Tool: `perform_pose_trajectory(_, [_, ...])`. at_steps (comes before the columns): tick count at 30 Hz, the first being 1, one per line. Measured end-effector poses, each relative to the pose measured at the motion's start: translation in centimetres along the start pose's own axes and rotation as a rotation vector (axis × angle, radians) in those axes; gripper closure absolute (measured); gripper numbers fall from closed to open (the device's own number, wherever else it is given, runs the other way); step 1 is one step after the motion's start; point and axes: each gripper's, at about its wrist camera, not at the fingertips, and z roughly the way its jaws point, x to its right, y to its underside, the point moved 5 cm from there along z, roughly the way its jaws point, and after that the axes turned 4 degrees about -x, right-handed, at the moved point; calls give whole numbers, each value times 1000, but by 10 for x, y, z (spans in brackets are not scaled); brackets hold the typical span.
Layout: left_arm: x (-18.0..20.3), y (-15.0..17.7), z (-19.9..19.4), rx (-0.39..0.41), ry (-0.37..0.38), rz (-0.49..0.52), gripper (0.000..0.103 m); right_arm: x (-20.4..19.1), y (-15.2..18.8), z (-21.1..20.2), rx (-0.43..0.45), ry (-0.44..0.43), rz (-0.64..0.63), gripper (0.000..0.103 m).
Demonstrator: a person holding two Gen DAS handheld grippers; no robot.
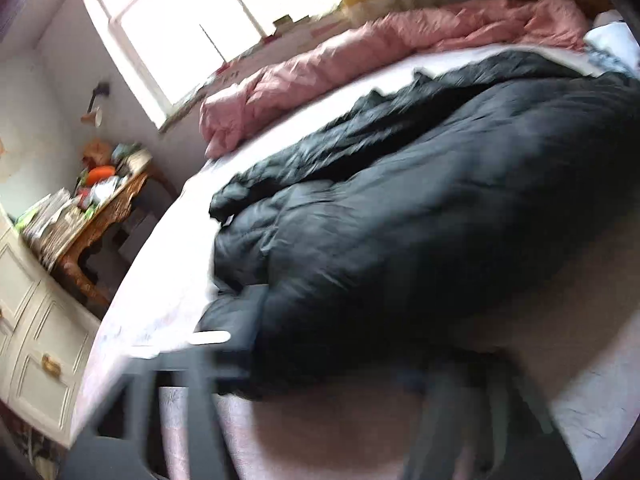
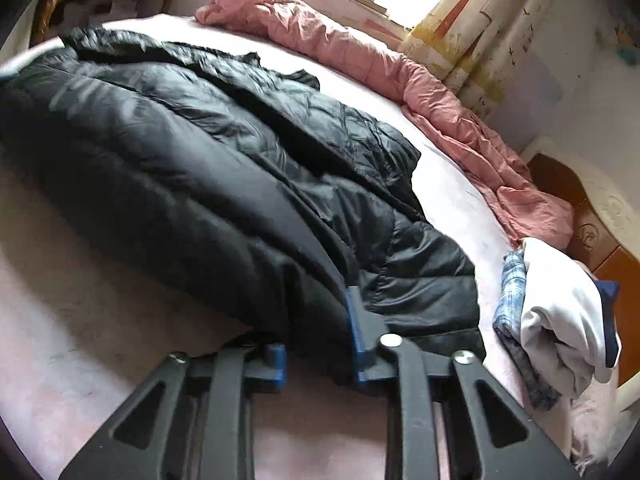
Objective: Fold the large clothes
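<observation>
A large black puffer jacket (image 1: pixel 400 208) lies spread on the pale pink bed sheet (image 1: pixel 168 264); it also shows in the right wrist view (image 2: pixel 208 152). My left gripper (image 1: pixel 316 364) is badly blurred at the jacket's near hem; its fingers cannot be made out. My right gripper (image 2: pixel 320 344) has blue fingertips (image 2: pixel 358 332) standing apart, with the jacket's lower hem (image 2: pixel 432 320) lying between and over them; the fabric hides the left tip's end.
A crumpled pink quilt (image 2: pixel 400 76) runs along the bed's far side under the window (image 1: pixel 192 12). A pile of white and plaid clothes (image 2: pixel 552 312) sits at the right. A cluttered wooden table (image 1: pixel 100 216) and white cabinet (image 1: pixel 36 340) stand left.
</observation>
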Motion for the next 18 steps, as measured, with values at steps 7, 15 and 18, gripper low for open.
perform_pose_trajectory(7, [-20, 14, -76, 116, 67, -108, 75, 3, 15, -54, 76, -36, 11, 84])
perform_pose_trajectory(15, [-29, 75, -129, 3, 212, -90, 68, -13, 73, -132, 133, -199, 2, 83])
perform_pose_trajectory(18, [-40, 70, -132, -16, 262, -146, 61, -18, 69, -137, 117, -163, -35, 82])
